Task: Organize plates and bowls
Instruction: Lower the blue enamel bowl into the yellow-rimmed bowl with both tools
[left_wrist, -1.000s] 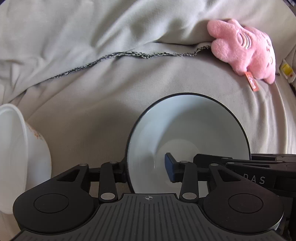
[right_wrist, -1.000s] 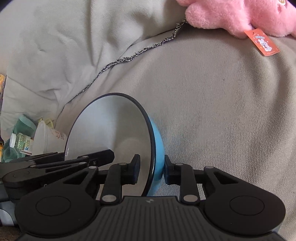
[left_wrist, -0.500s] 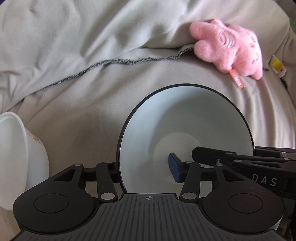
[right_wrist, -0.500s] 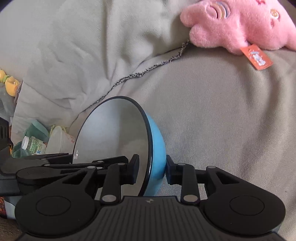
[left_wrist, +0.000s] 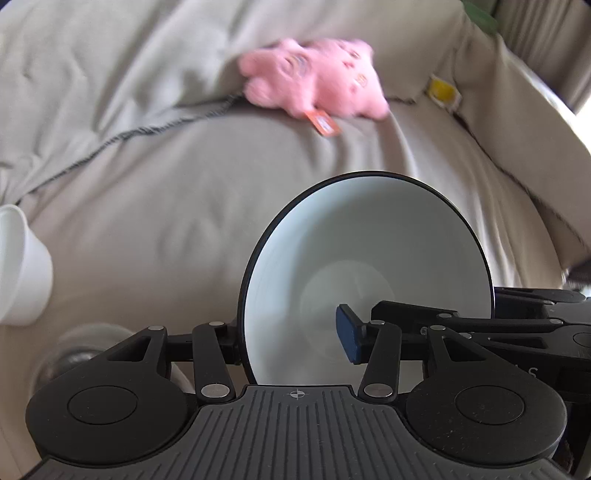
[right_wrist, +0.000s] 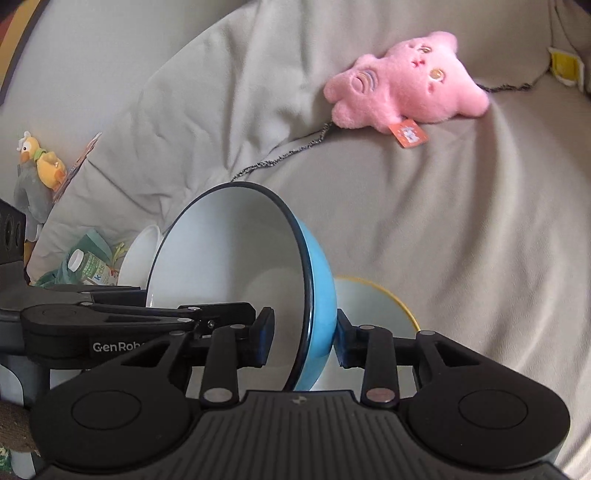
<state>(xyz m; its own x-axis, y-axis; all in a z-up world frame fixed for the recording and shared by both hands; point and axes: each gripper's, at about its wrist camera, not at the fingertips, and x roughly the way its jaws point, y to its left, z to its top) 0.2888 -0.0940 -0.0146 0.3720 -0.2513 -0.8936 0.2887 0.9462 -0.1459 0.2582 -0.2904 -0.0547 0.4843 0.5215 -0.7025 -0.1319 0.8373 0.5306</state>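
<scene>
Both grippers hold one blue bowl (right_wrist: 317, 306) with a white inside and a black rim, tipped on its edge above a grey sofa. My left gripper (left_wrist: 291, 336) is shut on the bowl's (left_wrist: 365, 266) left rim. My right gripper (right_wrist: 303, 341) is shut on the opposite rim, one finger inside, one outside. A white bowl with a yellow rim (right_wrist: 373, 306) lies on the sofa just behind and below the blue bowl. Another white bowl (left_wrist: 18, 266) sits at the left; it also shows in the right wrist view (right_wrist: 142, 254).
A pink plush toy (right_wrist: 406, 81) lies on the sofa cushion (right_wrist: 461, 206) farther back. A grey blanket (right_wrist: 184, 92) is bunched behind. A small bottle (right_wrist: 88, 267), green wrapping and a yellow plush duck (right_wrist: 40, 158) are at the left. A clear glass (left_wrist: 74, 354) is low left.
Both grippers have lifted the blue bowl up and back from the sofa. More of the sofa and the yellow-rimmed bowl have come into view. The grip has not changed.
</scene>
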